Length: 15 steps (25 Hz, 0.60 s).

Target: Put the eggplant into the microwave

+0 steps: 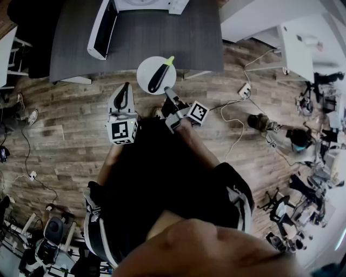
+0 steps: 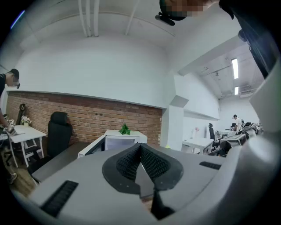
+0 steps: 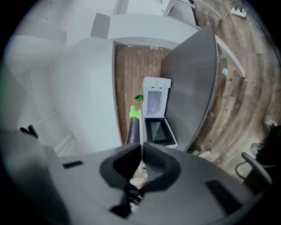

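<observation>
Left gripper: jaws pressed together, nothing between them, held over the wood floor just short of the grey table's near edge. Ahead of it is the microwave, door swung wide open, with bare tabletop in between. Just right of this gripper a white plate hangs at the table's near edge. The eggplant lies on it, green end pointing away. Right gripper: jaws pinching the plate's near rim, eggplant straight ahead of them. Further right, a cable trails across the floor.
</observation>
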Tool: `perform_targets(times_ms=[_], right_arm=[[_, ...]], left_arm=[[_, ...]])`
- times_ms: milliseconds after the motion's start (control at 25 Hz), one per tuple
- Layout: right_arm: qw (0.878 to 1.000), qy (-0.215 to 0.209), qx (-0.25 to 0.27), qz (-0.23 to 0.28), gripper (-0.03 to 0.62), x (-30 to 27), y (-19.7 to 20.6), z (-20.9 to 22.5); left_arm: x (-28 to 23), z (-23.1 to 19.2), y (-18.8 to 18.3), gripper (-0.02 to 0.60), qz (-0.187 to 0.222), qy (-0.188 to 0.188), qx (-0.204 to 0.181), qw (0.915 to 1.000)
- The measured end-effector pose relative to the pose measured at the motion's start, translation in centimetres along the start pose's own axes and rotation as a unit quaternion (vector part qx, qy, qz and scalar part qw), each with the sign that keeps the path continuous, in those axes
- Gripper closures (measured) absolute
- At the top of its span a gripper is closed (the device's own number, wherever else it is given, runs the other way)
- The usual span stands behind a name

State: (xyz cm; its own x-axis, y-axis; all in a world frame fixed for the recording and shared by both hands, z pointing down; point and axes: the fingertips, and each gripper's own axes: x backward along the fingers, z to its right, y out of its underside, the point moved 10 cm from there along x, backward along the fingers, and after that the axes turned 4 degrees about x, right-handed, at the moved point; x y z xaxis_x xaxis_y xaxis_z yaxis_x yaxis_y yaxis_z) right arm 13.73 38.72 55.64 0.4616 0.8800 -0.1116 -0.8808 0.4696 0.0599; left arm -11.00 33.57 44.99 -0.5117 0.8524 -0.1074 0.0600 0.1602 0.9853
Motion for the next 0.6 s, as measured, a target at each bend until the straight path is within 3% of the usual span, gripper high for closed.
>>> perform_targets(times_ms=[600], right_arm=[[1.0,0.001,-0.006,-0.002,0.556,0.03,-0.11,0.3]], left_arm=[[-0.41,0.18,0.4,0.545,0.0,0.002,0.004,1.0]])
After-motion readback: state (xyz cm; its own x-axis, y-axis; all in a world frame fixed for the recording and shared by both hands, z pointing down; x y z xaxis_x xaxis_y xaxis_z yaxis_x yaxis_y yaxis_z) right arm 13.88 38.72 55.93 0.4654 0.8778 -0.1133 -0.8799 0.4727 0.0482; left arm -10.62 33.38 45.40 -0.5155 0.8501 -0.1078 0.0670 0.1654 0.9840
